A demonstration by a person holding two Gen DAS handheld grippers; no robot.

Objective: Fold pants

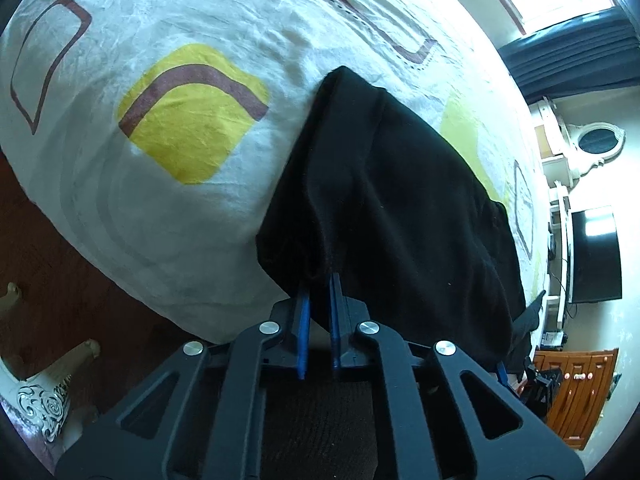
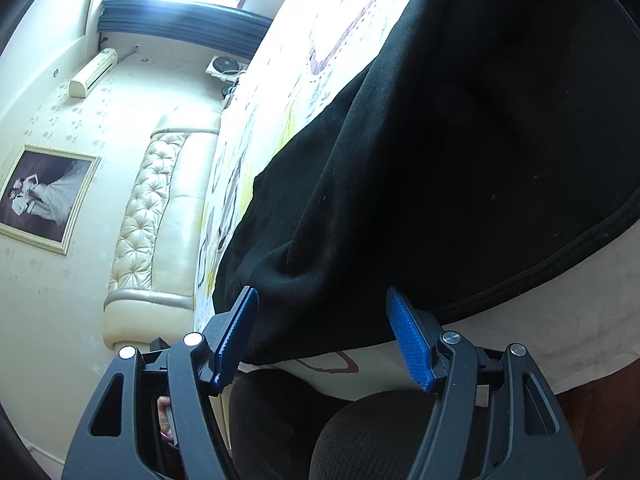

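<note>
Home bedroom: bed [image 1: 120,200], tufted headboard [image 2: 156,208].

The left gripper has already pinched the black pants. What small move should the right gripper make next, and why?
Probably close the right gripper on the black fabric pants: its blue pads stand open astride the hem, while the left gripper is shut on the cloth over the patterned white bedsheet.
</note>
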